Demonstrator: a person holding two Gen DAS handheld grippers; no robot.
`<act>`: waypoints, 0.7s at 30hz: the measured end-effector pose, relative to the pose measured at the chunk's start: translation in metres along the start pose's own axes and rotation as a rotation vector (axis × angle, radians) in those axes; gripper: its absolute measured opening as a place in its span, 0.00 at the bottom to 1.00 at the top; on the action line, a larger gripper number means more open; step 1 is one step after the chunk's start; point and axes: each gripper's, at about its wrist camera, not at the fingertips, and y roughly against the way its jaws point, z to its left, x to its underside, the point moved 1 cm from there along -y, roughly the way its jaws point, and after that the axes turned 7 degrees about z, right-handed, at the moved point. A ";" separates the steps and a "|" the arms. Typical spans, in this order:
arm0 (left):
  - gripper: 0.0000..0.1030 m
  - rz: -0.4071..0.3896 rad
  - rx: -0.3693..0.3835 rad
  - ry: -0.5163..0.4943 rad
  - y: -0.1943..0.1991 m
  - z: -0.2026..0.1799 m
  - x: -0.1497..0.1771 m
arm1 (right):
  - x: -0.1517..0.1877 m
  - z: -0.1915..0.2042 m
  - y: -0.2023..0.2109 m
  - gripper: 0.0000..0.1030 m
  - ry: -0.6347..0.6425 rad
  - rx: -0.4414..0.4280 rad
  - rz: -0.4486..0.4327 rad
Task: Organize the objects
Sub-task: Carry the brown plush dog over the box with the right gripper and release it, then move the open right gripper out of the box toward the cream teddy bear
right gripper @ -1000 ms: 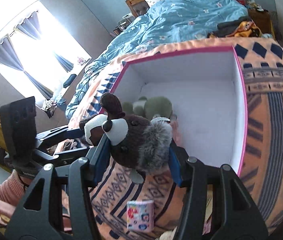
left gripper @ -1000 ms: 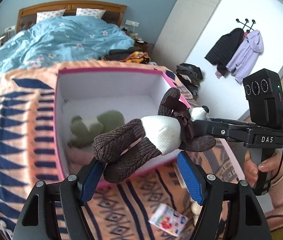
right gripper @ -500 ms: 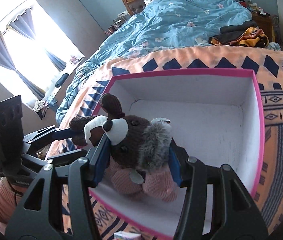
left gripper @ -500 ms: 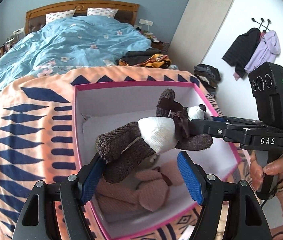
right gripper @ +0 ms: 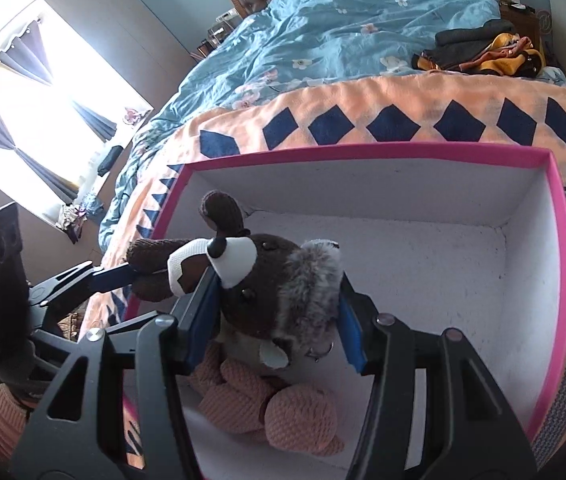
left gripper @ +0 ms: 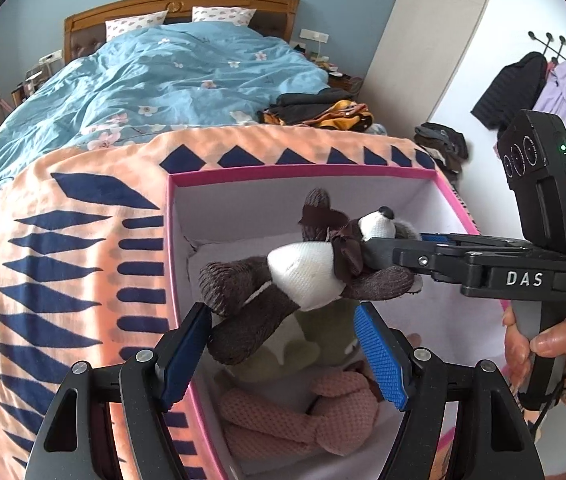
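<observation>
Left gripper (left gripper: 283, 350): jaws apart, brown plush leg between pads, touching left pad only. Right gripper (right gripper: 277, 318) clamps brown plush dog (left gripper: 303, 272) by head, holding it above pink-rimmed box (right gripper: 363, 152). In box below dog: pink knit toy (right gripper: 271, 404), olive plush (left gripper: 323, 328) behind it. Box sits on orange patterned blanket (left gripper: 63, 260). Blue duvet (left gripper: 163, 80) at 12 o'clock; coats (left gripper: 531, 88) at 2 o'clock.
</observation>
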 end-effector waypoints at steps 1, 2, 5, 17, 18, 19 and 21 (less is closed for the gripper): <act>0.73 0.000 -0.006 0.003 -0.001 0.000 -0.001 | -0.002 0.000 -0.003 0.55 0.001 0.006 0.006; 0.73 -0.002 -0.013 0.005 -0.002 0.001 -0.002 | -0.003 0.000 -0.006 0.56 0.001 0.010 0.011; 0.73 -0.004 -0.023 0.013 -0.006 0.001 -0.004 | -0.009 -0.001 -0.016 0.57 -0.005 0.018 0.026; 0.83 -0.066 -0.049 0.017 0.006 -0.006 0.001 | -0.011 -0.007 -0.015 0.63 -0.041 0.081 0.013; 0.83 -0.074 -0.043 0.018 0.008 -0.007 0.002 | -0.008 -0.008 -0.012 0.63 -0.041 0.077 0.011; 0.83 -0.081 -0.039 0.018 0.010 -0.008 0.004 | -0.005 -0.007 -0.009 0.63 -0.040 0.067 0.009; 0.83 -0.101 -0.040 0.013 0.016 -0.012 0.007 | 0.002 -0.004 -0.003 0.63 -0.035 0.044 0.004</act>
